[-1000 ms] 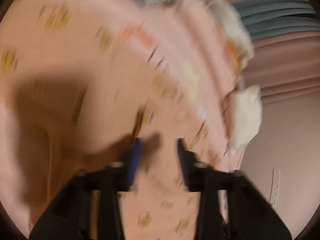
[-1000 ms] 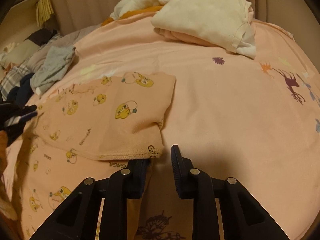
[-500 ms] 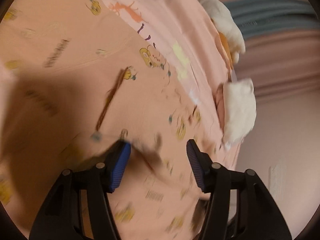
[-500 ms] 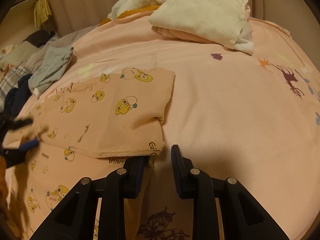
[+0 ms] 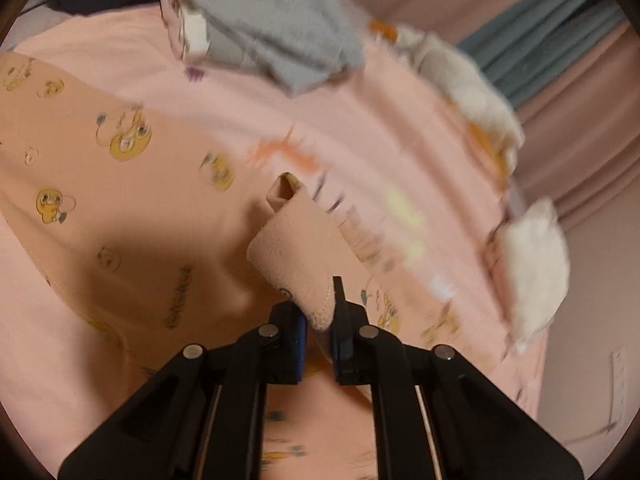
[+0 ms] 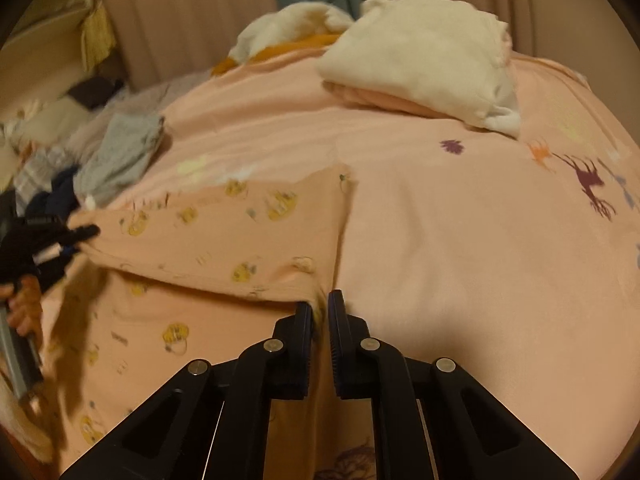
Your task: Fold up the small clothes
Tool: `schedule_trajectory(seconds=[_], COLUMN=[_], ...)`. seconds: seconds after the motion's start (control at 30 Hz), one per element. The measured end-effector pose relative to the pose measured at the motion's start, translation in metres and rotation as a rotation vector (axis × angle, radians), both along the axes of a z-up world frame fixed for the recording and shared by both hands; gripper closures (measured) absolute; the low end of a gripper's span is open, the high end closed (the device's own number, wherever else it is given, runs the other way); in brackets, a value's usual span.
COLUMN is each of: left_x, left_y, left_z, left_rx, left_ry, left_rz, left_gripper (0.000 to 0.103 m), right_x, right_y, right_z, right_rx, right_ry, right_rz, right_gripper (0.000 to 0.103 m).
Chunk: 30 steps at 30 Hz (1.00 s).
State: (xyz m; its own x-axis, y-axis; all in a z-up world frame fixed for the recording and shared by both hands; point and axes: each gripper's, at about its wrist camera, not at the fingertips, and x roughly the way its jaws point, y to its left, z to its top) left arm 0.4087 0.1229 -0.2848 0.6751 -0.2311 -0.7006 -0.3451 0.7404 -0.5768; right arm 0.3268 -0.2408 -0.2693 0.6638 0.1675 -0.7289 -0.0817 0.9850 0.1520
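Motion blur smears the grey cloth and bedspread prints.

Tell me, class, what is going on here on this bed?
A person is folding a peach garment with a yellow duck print on a pink bedspread, with a claw in each hand. The left claw is shut on a rolled edge of the garment, lifted off the bed. The right claw pinches its near corner. A folded cream garment and a grey one lie farther back.

Pink bed — duck-print garment, cream pile, grey cloth.
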Motion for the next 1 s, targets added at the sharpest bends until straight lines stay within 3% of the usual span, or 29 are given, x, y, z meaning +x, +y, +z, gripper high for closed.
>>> schedule_trajectory(seconds=[0.07, 0.13, 0.2, 0.27, 0.4, 0.5, 0.57, 0.7, 0.77, 0.9, 1.0], left_x=[-0.001, -0.005, -0.005, -0.005, -0.032, -0.067, -0.080, -0.103, -0.115, -0.135, -0.140], left_y=[0.005, 0.012, 0.017, 0.022, 0.039, 0.071, 0.090, 0.136, 0.163, 0.207, 0.219], left_z=[-0.021, -0.028, -0.028, -0.020, 0.017, 0.043, 0.046, 0.035, 0.023, -0.012, -0.011], left_rx=[-0.047, -0.108, -0.151, -0.149, -0.035, 0.115, 0.177, 0.234, 0.183, -0.032, -0.057], left_ry=[0.066, 0.029, 0.043, 0.077, 0.017, -0.026, -0.015, 0.072, 0.100, 0.134, 0.078], left_rz=[-0.011, 0.010, 0.006, -0.014, -0.031, 0.019, 0.036, 0.094, 0.152, 0.243, 0.275], left_gripper=[0.093, 0.090, 0.090, 0.083, 0.076, 0.053, 0.052, 0.053, 0.053, 0.053, 0.055], right_x=[0.001, -0.001, 0.000, -0.003, -0.014, -0.020, -0.023, -0.036, -0.042, -0.048, -0.047], right_y=[0.007, 0.002, -0.008, -0.016, -0.015, -0.017, -0.026, -0.047, -0.059, -0.059, -0.048], right_z=[-0.020, -0.017, -0.016, -0.017, -0.014, -0.013, -0.013, -0.007, -0.001, 0.007, 0.010], right_rx=[-0.073, -0.047, -0.016, 0.006, -0.038, -0.032, 0.010, -0.042, -0.012, -0.008, -0.032], right_ry=[0.051, 0.036, 0.055, 0.061, 0.066, 0.071, 0.089, 0.104, 0.124, 0.144, 0.141], right_rz=[-0.003, -0.011, -0.024, -0.014, -0.016, -0.029, -0.046, -0.160, -0.192, -0.201, -0.182], right_gripper=[0.094, 0.094, 0.094, 0.094, 0.094, 0.093, 0.093, 0.093, 0.093, 0.093, 0.093])
